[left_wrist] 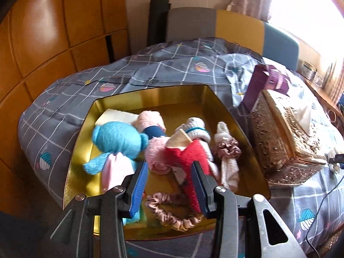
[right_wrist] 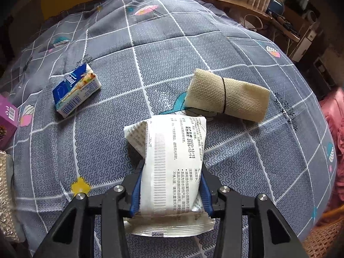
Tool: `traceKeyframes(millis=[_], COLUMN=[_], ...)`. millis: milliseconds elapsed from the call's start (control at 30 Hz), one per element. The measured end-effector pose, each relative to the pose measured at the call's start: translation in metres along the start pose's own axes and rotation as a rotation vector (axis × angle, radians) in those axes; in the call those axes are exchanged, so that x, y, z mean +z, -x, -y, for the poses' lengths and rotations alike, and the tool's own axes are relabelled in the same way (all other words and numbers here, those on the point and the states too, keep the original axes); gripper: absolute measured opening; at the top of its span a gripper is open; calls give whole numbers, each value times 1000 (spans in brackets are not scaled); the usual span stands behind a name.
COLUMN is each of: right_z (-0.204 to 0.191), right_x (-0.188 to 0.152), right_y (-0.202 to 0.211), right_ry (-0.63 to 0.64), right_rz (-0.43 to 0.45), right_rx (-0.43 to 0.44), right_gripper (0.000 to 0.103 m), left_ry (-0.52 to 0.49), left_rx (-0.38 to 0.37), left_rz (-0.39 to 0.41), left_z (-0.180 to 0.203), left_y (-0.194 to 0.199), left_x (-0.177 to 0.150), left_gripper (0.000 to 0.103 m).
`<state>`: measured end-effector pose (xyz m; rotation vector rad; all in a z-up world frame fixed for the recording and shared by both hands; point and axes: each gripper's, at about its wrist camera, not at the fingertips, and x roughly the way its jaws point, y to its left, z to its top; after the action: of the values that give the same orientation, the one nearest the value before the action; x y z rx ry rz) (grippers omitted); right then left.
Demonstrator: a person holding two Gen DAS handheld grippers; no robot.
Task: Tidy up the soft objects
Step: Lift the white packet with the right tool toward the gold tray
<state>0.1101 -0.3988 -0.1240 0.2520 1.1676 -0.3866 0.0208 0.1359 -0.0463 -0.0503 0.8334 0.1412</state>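
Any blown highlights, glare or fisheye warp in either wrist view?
Left wrist: window blown out at upper right, sheen on the gold tray wall, wardrobe lines bowed. Right wrist: even, dimmer light, print on the white packet sharp, bedspread grid bulges.

a grey bedspread (right_wrist: 150,68) with a white grid and shell prints covers the bed in both views. in the left wrist view, an ornate gold tissue box (left_wrist: 286,135) stands at 3 o'clock, a purple carton (left_wrist: 266,81) just behind it toward 1 o'clock. orange-brown wooden cabinet doors (left_wrist: 53,32) fill 9 to 11 o'clock, with a padded headboard (left_wrist: 236,25) at 12 o'clock. in the right wrist view, a cluttered wooden desk (right_wrist: 236,4) sits at 1 o'clock beyond the bed.
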Motion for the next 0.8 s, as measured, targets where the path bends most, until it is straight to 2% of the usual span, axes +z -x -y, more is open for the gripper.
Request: traceKeyframes(millis=[233, 667, 800], right_z=[-9, -33, -34], right_x=[-3, -9, -11], right_y=[1, 4, 4], right_ry=[37, 111, 85], right_rz=[16, 7, -15], right_rx=[-4, 107, 137], right_gripper=[46, 44, 44], left_ry=[-27, -47, -49], left_rx=[-34, -86, -98], left_rz=[11, 4, -8], left_z=[9, 13, 14], left_y=[4, 4, 2], left_x=[-1, -4, -6], left_gripper=[42, 42, 42])
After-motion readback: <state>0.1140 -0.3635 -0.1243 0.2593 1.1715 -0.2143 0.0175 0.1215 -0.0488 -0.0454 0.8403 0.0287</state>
